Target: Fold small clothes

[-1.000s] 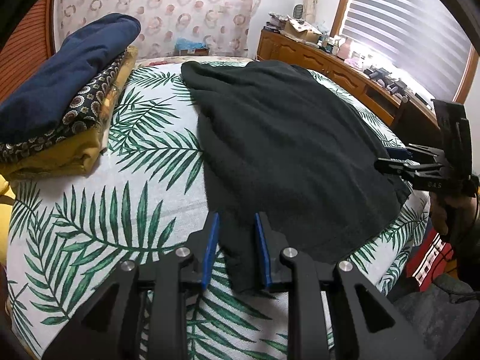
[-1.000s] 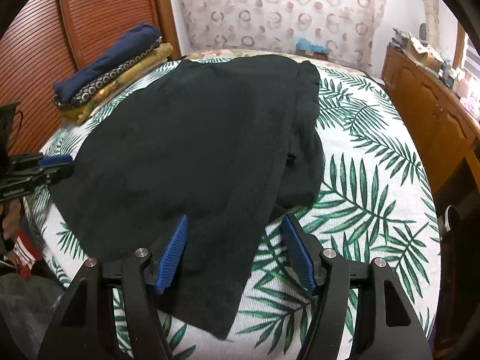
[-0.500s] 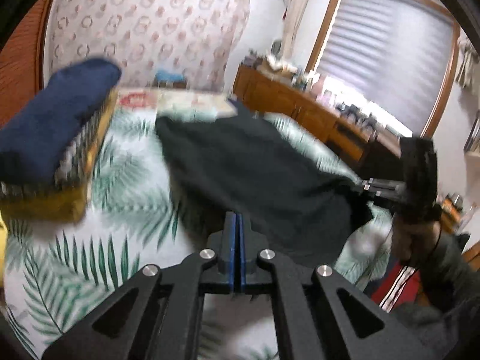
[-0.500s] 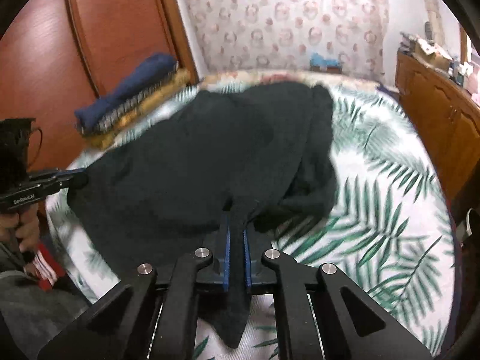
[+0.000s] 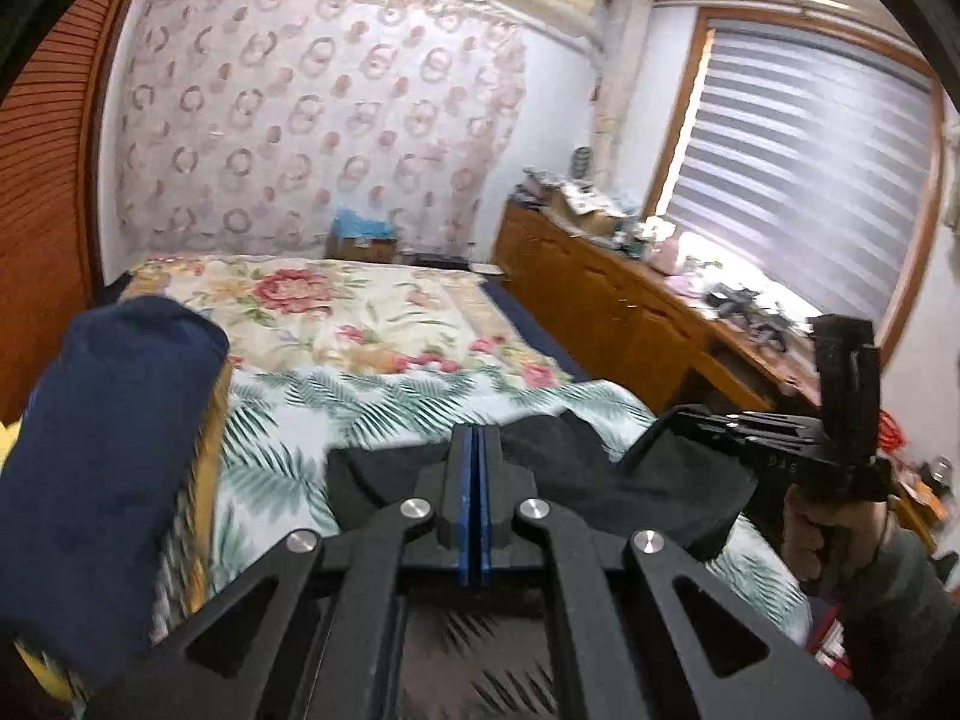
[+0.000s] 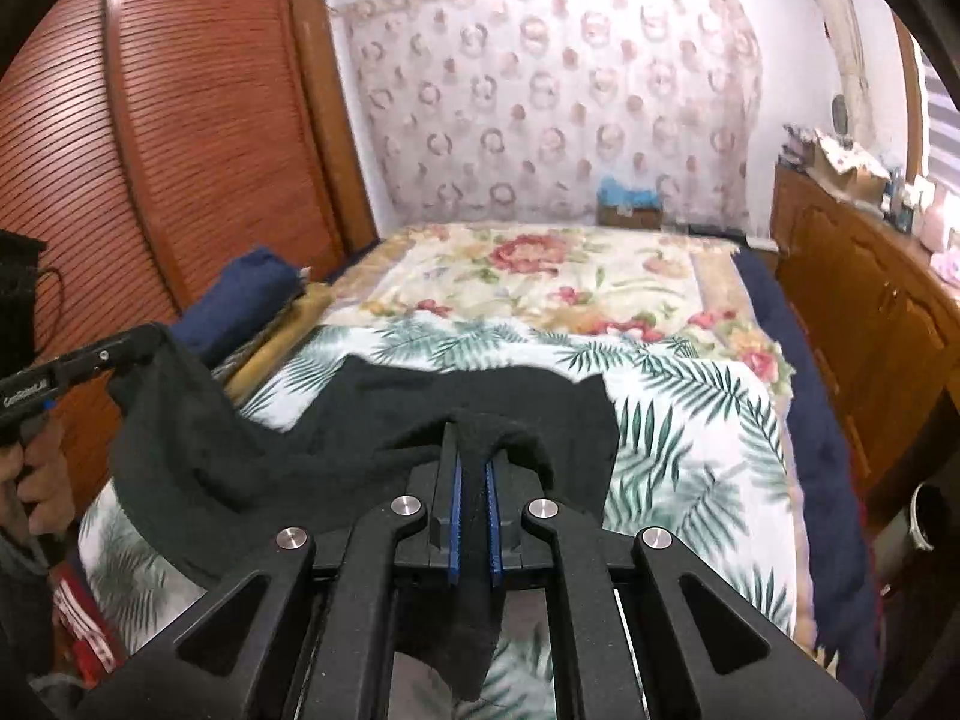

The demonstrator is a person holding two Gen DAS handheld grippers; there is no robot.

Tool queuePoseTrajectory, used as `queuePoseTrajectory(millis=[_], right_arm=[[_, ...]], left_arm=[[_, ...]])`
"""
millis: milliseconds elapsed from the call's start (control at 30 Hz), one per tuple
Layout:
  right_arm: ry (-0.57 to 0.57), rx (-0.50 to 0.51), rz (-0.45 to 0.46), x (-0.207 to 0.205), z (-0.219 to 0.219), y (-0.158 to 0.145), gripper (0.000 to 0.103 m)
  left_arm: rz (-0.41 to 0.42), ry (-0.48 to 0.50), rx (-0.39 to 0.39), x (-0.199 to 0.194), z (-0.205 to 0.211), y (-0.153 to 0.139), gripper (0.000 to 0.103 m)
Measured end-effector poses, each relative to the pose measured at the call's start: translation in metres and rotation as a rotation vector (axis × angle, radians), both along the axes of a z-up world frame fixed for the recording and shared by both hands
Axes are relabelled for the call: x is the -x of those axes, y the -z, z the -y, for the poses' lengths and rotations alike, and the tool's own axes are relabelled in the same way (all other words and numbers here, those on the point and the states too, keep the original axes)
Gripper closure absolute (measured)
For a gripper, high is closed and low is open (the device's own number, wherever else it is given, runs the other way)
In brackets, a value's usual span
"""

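Observation:
A black garment [image 6: 252, 456] hangs lifted above the palm-leaf bedspread [image 6: 678, 444], held by both grippers. My right gripper [image 6: 472, 450] is shut on its near edge, with cloth pinched between the blue pads. My left gripper [image 5: 471, 438] is shut on another edge of the garment [image 5: 678, 486]. The right gripper also shows at the right of the left wrist view [image 5: 684, 414], gripping a corner. The left gripper shows at the left of the right wrist view [image 6: 141, 341], holding a corner.
A stack of folded clothes with a navy piece on top [image 5: 108, 444] lies at the bed's left side. A floral blanket [image 6: 558, 276] covers the far bed. A wooden dresser [image 5: 606, 306] with clutter stands on the right, a wooden louvred wardrobe [image 6: 180, 132] on the left.
Both grippers shut on the black garment's near edge and lifted it off the bed. The garment now hangs bunched between them instead of lying flat.

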State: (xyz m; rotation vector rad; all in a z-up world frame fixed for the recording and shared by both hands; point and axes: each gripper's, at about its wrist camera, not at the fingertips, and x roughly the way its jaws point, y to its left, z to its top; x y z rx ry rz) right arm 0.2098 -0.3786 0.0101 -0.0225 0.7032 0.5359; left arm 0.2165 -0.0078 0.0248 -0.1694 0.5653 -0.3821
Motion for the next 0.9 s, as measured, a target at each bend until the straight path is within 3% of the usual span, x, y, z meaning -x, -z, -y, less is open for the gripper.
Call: queuePoseTrajectory(millis=[133, 233, 300, 367, 400, 533, 900], right_arm=[[0.065, 0.005, -0.057, -0.059, -0.003, 0.006, 0.098], [0.065, 0.053, -0.103, -0.094, -0.011, 0.018, 0.093], [0.061, 0.073, -0.107, -0.103, -0.012, 0.023, 0.082], [0.085, 0.105, -0.068, -0.103, -0.009, 0.025, 0.040], [0.091, 0.108, -0.053, -0.102, -0.006, 0.025, 0.036], [0.076, 0.125, -0.026, -0.102, 0.004, 0.027, 0.036], [-0.182, 0.209, -0.092, -0.095, -0.027, 0.074, 0.036]], left_arm=[[-0.059, -0.087, -0.070, -0.052, -0.001, 0.018, 0.103], [-0.105, -0.107, -0.055, -0.074, -0.007, 0.034, 0.103], [-0.109, -0.102, -0.062, -0.078, -0.008, 0.042, 0.100], [-0.101, -0.104, -0.085, -0.077, -0.007, 0.047, 0.095], [-0.103, -0.100, -0.092, -0.076, -0.006, 0.048, 0.094], [-0.115, -0.042, -0.102, -0.064, 0.003, 0.052, 0.089], [-0.250, 0.039, -0.152, -0.040, 0.026, 0.100, 0.088]])
